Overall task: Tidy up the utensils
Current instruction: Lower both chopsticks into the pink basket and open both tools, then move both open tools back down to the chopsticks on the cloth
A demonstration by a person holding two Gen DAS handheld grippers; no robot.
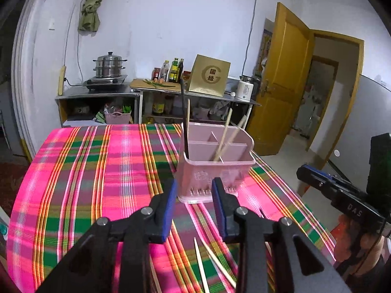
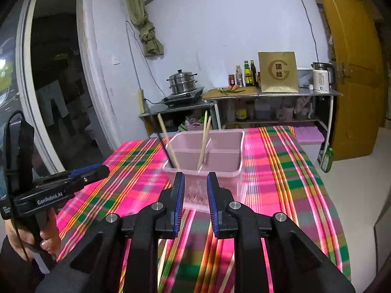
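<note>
Sitting mid-surface (image 1: 85, 171), the pink holder (image 1: 215, 166) already has 4 chopsticks; loose chopsticks (image 1: 215, 261) lie nearer. Left gripper (image 1: 194, 207) and right gripper (image 2: 195, 202) fingers: part-open, empty. I'd pinch 1 stick mid-length.

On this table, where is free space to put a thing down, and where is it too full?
Free: the wide striped cloth left of the pink utensil holder, out to the table's left and far edges. The strip right of the holder is also bare. Crowded: the near edge, where loose chopsticks lie below the open left gripper.
</note>
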